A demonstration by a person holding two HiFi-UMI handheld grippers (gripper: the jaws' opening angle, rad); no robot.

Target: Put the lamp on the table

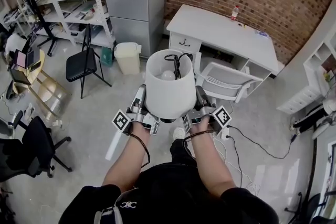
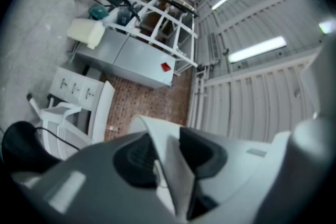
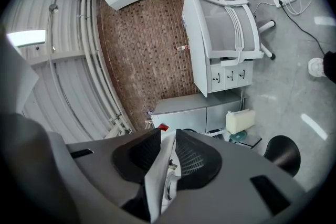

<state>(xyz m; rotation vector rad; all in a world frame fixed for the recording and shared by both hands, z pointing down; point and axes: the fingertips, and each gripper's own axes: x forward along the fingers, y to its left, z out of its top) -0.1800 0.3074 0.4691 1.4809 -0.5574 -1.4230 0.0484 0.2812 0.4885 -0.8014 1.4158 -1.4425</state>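
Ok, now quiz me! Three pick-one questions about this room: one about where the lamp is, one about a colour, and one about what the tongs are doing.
1. Where is the lamp?
A. on the floor
B. up in the air, gripped on both sides
C. on the black chair

2. What colour is the lamp?
A. red
B. white
C. green

3. The left tongs are:
A. open and empty
B. holding a bottle
C. shut on the lamp

Answers:
1 B: the left tongs and right tongs carry it in front of the person.
2 B: it is plain white.
3 C: they pinch its thin wall.
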